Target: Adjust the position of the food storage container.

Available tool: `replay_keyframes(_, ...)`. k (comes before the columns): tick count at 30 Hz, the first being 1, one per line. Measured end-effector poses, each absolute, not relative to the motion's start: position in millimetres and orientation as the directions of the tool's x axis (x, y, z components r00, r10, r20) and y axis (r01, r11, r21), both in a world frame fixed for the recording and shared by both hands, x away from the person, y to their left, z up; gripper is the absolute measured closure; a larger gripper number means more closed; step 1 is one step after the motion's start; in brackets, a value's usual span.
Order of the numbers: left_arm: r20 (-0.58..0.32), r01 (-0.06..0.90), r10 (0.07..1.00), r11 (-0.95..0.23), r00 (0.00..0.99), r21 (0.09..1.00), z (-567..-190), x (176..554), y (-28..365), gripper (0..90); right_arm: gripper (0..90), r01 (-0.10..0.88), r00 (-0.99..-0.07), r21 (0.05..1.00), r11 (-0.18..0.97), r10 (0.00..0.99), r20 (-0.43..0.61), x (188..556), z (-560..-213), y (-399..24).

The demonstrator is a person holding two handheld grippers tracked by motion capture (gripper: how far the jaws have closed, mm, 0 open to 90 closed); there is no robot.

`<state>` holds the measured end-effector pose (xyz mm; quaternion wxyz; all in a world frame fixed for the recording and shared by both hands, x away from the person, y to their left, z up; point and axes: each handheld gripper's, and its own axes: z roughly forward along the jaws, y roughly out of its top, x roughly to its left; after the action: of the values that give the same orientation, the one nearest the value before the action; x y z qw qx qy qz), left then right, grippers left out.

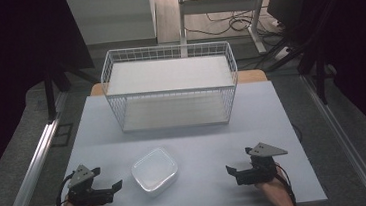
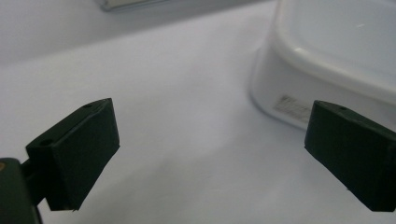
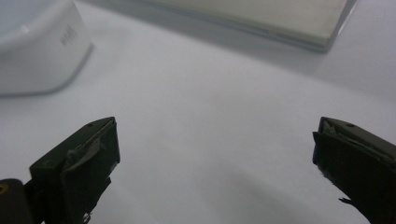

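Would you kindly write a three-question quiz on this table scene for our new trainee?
1. True or false: the white container sits inside the wire basket.
2. Which gripper is nearer the container: A) left gripper B) right gripper?
3. Fill in: both grippers' jaws are ____.

Key: 1. False; it rests on the table, in front of the basket. 2. A. 3. open, holding nothing.
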<state>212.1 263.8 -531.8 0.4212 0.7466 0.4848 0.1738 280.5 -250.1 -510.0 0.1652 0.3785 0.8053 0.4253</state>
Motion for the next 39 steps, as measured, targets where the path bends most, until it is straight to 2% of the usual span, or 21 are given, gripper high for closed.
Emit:
replay_keyframes(6, -0.113, 0.583, 0.88, -0.205, 0.461, 0.786, -530.9, 211.5, 261.1, 5.4, 0.6, 0.46, -0.673, 0.794, 0.397, 0.739, 0.021, 278.6, -511.2, -245.6)
replay_keyframes(12, -0.1, 0.592, 0.884, -0.218, 0.456, 0.776, -531.7, 212.9, 259.5, 3.4, 0.0, 0.469, -0.648, 0.788, 0.399, 0.761, 0.0, 278.6, -509.7, -247.3)
replay_keyframes(25, -0.152, 0.597, 0.863, -0.197, 0.482, 0.778, -528.6, 213.8, 257.0, 3.8, 1.0, 0.479, -0.664, 0.779, 0.406, 0.748, 0.018, 277.8, -506.5, -245.2)
replay_keyframes(33, -0.148, 0.578, 0.825, -0.241, 0.545, 0.78, -525.3, 211.9, 246.8, 13.5, 6.7, 0.46, -0.67, 0.783, 0.418, 0.742, -0.003, 275.2, -500.7, -239.4)
replay_keyframes(39, -0.166, 0.576, 0.794, -0.262, 0.584, 0.774, -523.4, 210.7, 237.4, 23.5, 14.6, 0.445, -0.677, 0.784, 0.433, 0.736, -0.023, 273.1, -496.8, -234.9)
